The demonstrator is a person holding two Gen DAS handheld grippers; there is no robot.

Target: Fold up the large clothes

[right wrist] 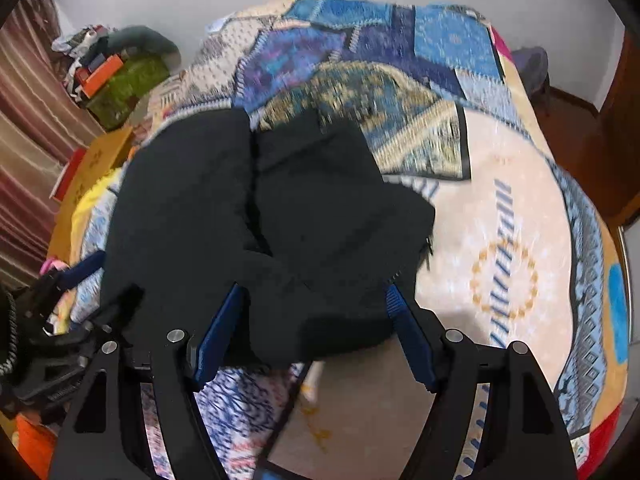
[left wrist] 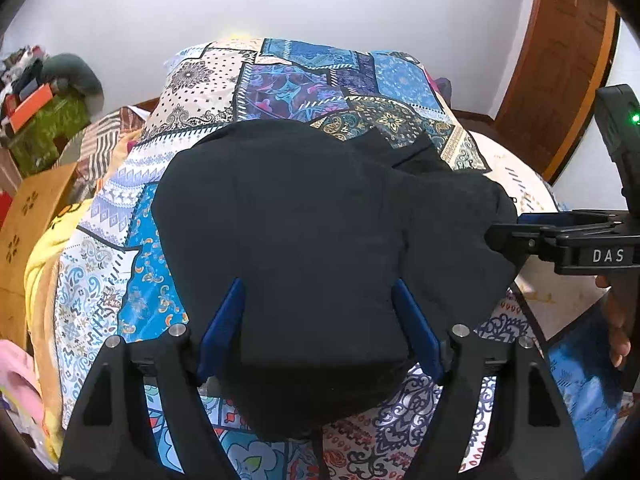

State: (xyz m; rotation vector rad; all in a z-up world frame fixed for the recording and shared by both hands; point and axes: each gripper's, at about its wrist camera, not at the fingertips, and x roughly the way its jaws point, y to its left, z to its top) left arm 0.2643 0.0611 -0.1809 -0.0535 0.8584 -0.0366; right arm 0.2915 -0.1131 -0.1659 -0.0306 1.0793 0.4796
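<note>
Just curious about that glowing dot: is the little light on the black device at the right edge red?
No, the light on the black device at the right edge of the left wrist view glows green.

Black grippers (left wrist: 320,312), blue finger pads (left wrist: 224,320)

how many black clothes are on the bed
1 as far as the views show: a black garment bunched mid-bed on the patterned bedspread, between the open left gripper and right gripper. Its folds could hide a second piece.
</note>
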